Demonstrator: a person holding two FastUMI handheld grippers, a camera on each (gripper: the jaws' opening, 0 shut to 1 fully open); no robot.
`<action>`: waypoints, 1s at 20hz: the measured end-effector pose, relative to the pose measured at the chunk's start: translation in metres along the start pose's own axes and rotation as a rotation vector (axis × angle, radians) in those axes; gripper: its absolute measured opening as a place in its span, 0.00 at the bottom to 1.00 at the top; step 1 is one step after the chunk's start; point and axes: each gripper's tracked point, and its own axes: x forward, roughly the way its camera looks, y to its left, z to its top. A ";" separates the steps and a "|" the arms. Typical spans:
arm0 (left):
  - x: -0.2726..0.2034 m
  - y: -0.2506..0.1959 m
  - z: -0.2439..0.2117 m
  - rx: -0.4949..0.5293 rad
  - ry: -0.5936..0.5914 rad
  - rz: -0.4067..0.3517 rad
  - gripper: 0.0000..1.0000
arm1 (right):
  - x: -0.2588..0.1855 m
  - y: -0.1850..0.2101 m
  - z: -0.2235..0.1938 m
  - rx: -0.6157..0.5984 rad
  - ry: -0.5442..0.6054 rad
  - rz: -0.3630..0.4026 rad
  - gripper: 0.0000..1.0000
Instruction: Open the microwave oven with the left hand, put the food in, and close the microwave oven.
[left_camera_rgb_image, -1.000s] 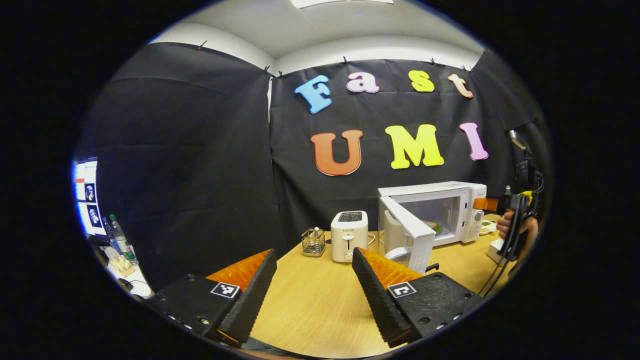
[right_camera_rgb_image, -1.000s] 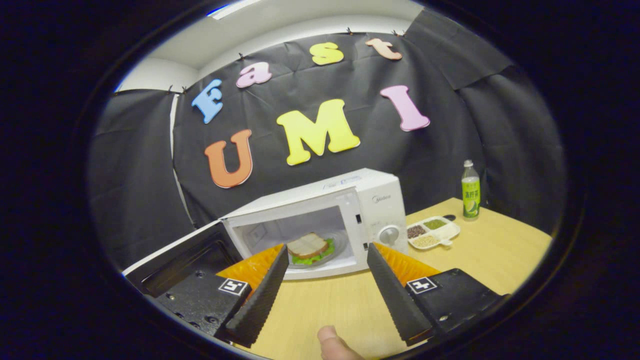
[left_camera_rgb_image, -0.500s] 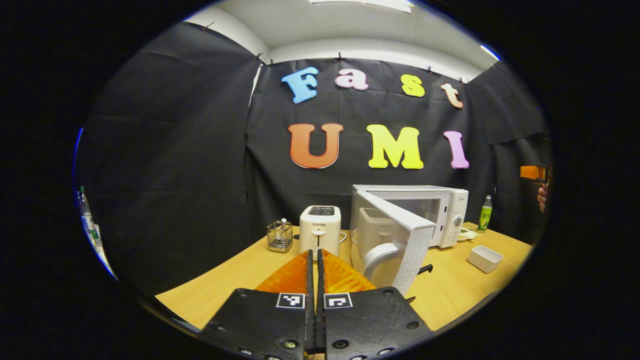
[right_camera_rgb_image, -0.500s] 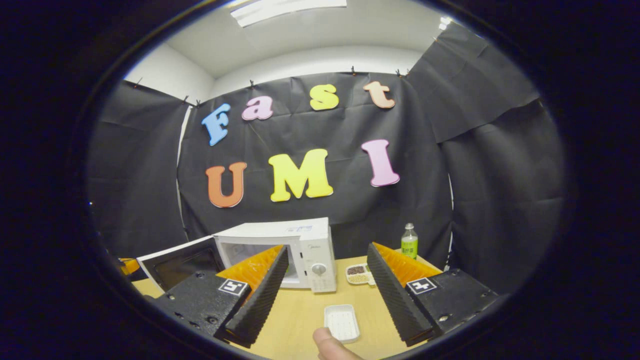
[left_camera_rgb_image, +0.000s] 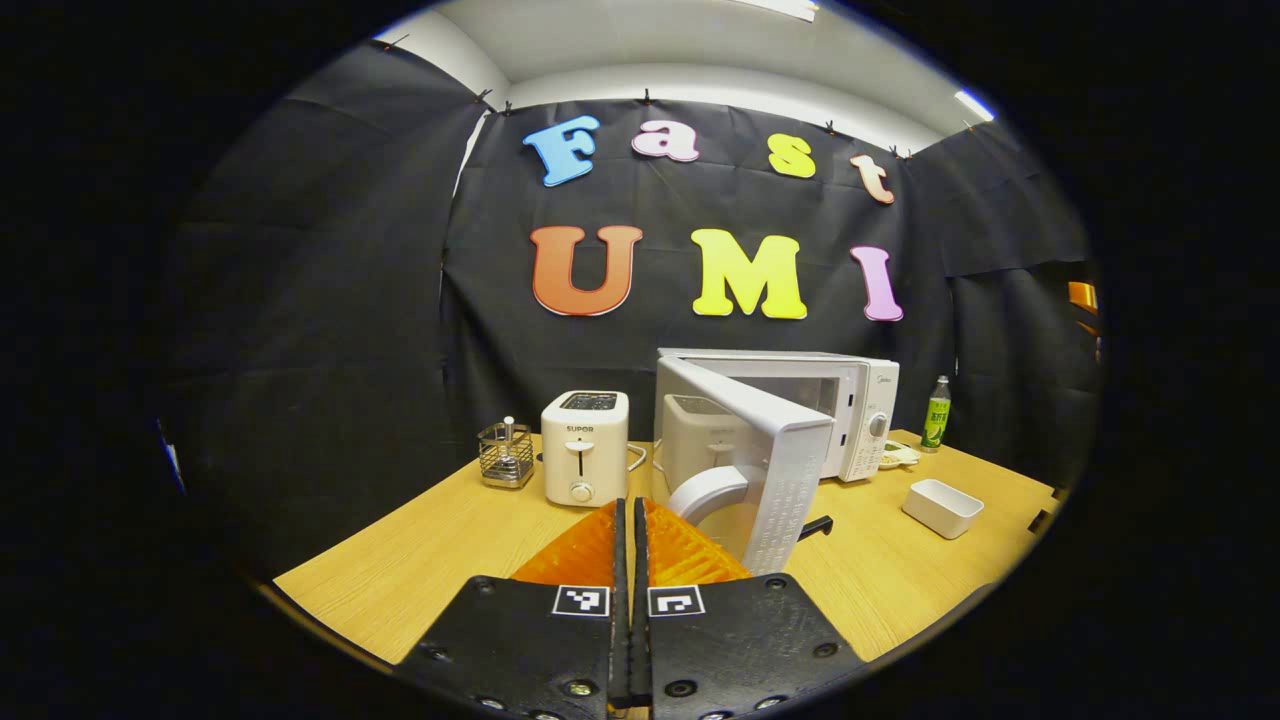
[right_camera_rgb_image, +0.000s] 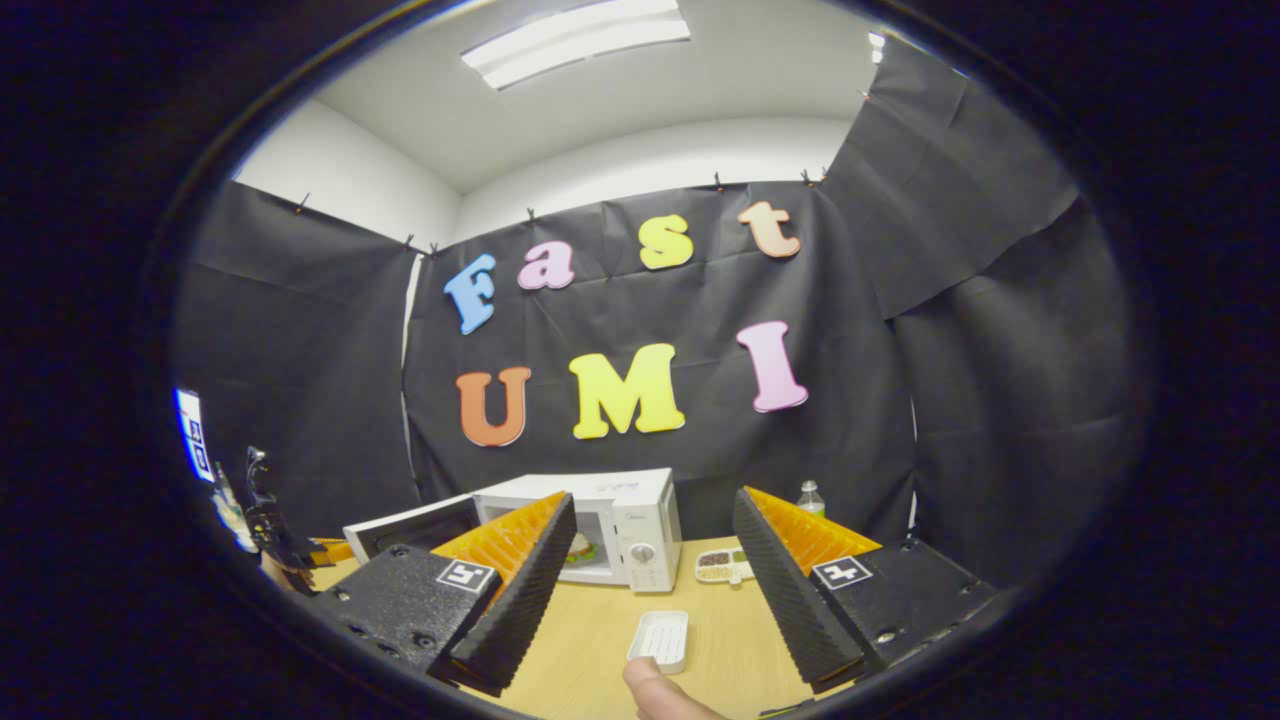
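Your left gripper (left_camera_rgb_image: 632, 530) has its ribbed fingers pressed together on nothing, low above the wood-grain tabletop (left_camera_rgb_image: 430, 550). Just beyond it the microwave's door (left_camera_rgb_image: 770, 455) stands open, edge-on toward you, its curved handle (left_camera_rgb_image: 705, 490) facing the gripper and hiding part of the cavity. Left of the door stand a boxy white toaster (left_camera_rgb_image: 584, 446) and a wire-mesh holder (left_camera_rgb_image: 505, 453). To the right lie a small white rectangular dish (left_camera_rgb_image: 942, 506) and, farther back, a green bottle (left_camera_rgb_image: 935, 412). Your right gripper (right_camera_rgb_image: 648, 585) is spread wide and empty, your thumb (right_camera_rgb_image: 660, 692) at its base. Between its fingers, well back, the white microwave (right_camera_rgb_image: 640, 525) holds the food (right_camera_rgb_image: 580, 548) inside; a divided snack tray (right_camera_rgb_image: 722, 566) lies beside it.
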 end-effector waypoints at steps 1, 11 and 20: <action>0.002 -0.010 0.000 -0.002 -0.002 -0.022 0.00 | -0.005 -0.001 -0.003 -0.005 0.015 0.005 0.91; 0.042 -0.100 -0.016 -0.040 0.008 -0.261 0.00 | -0.008 -0.013 -0.012 0.019 0.081 -0.007 1.00; 0.085 -0.167 -0.020 -0.027 0.007 -0.426 0.00 | -0.005 -0.031 -0.016 0.034 0.079 -0.033 1.00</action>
